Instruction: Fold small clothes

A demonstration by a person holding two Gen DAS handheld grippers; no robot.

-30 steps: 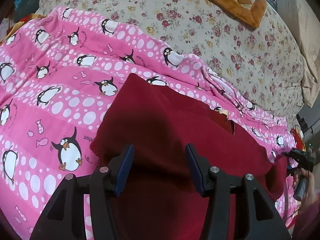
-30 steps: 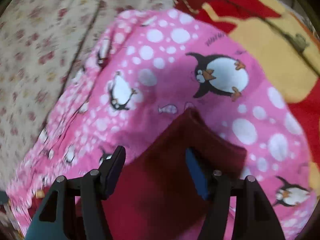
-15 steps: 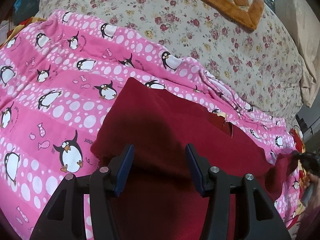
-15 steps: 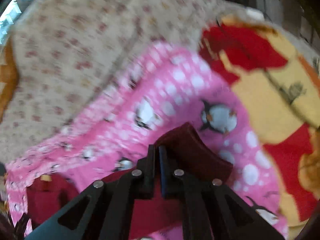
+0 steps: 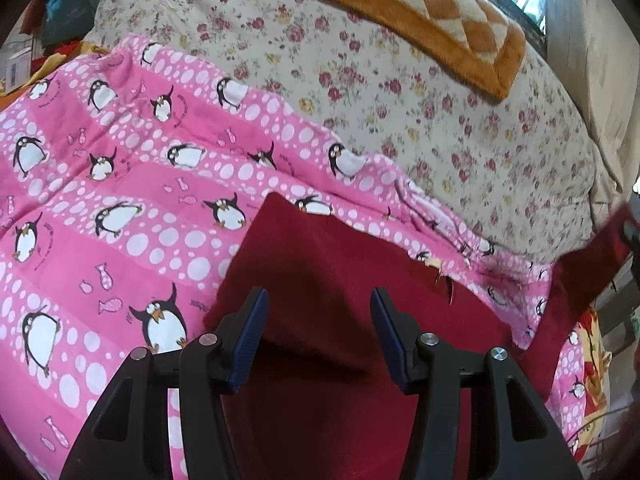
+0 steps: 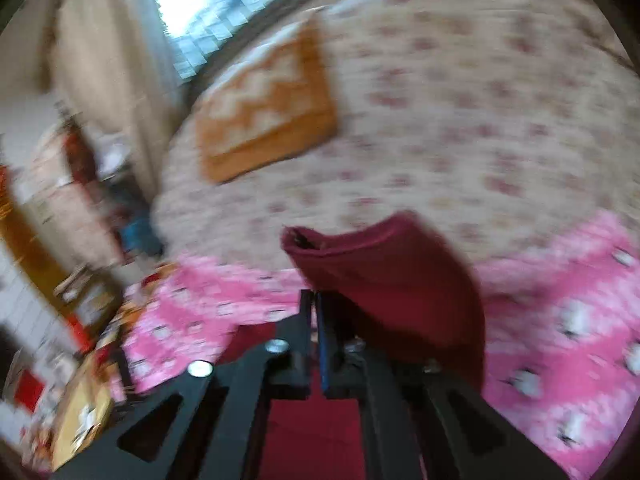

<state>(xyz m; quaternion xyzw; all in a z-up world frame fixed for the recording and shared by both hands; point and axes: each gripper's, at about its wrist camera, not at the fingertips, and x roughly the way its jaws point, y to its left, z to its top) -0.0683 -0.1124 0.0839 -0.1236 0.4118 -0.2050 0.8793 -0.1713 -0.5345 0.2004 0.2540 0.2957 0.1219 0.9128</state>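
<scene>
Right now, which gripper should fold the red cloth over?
Probably the right gripper: it is shut on a lifted corner of the dark red garment. The left gripper hangs open above the flat part.

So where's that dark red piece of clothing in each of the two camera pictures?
Left wrist view: the dark red garment lies low in the middle, under the open left gripper.
Right wrist view: its corner hangs centre-right, pinched in the shut right gripper.
Shared landmark: the orange checked cushion.

Daylight glares through the window (image 6: 224, 12); the right wrist view is motion-blurred, the left sharp with fisheye-dark corners.
</scene>
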